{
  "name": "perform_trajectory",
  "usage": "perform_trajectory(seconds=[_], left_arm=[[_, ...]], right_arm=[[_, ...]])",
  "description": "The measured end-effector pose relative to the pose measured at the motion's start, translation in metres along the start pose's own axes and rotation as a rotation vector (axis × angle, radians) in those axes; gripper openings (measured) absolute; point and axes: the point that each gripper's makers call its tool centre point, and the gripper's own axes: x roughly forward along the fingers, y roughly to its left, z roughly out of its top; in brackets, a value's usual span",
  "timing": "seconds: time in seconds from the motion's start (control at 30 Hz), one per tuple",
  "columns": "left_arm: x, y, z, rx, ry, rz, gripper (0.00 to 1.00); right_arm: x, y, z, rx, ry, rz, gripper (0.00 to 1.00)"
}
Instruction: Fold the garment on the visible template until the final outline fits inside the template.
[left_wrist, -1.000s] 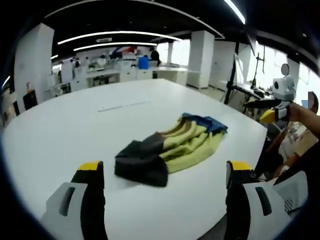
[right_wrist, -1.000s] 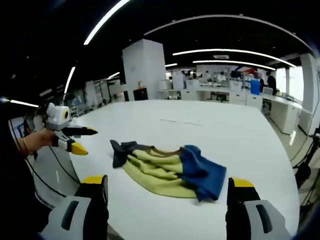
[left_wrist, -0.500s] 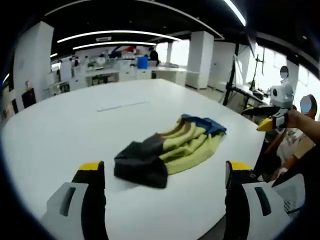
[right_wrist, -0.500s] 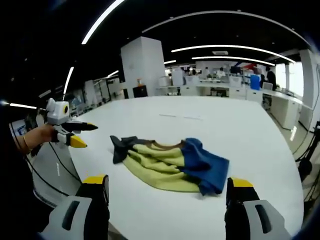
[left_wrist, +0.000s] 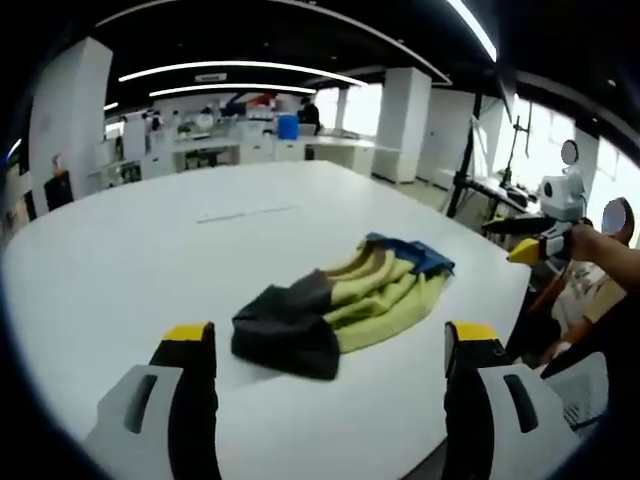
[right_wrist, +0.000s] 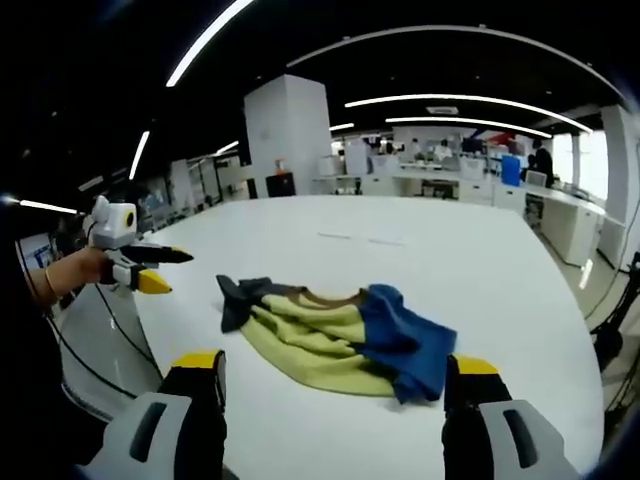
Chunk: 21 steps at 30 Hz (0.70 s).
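A crumpled garment in dark grey, yellow-green and blue lies bunched on the white table. In the left gripper view its dark end is nearest. My left gripper stands open just short of it, jaws wide apart and empty. My right gripper shows at the right, held in a hand off the table's edge. In the right gripper view the garment has its blue end at the right. My right gripper is open and empty in front of it. The left gripper hovers at the left.
A faint thin line mark lies on the table beyond the garment, also visible as a line mark in the right gripper view. Wide bare table surrounds the garment. Desks, pillars and lab equipment stand far behind.
In the left gripper view the right gripper has dropped a little and drifted left toward the table. The garment lies as before.
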Motion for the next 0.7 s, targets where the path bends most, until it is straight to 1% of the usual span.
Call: perform_trajectory(seconds=[0.23,0.43,0.57,0.63,0.7], left_arm=[[0.004,0.004,0.002,-0.002,-0.001,-0.003,0.88],[0.011,0.008,0.01,-0.021,-0.017,-0.017,0.82],[0.021,0.008,0.011,0.025,-0.008,-0.027,0.79],[0.026,0.009,0.009,0.032,0.01,-0.035,0.76],[0.031,0.009,0.007,0.057,0.02,-0.049,0.73]], right_arm=[[0.005,-0.001,0.003,-0.016,0.006,0.009,0.89],[0.014,-0.002,0.006,-0.05,0.016,0.032,0.85],[0.026,-0.001,0.005,-0.057,0.03,0.06,0.78],[0.032,-0.001,0.004,-0.066,0.04,0.074,0.74],[0.039,-0.001,0.002,-0.073,0.054,0.09,0.71]])
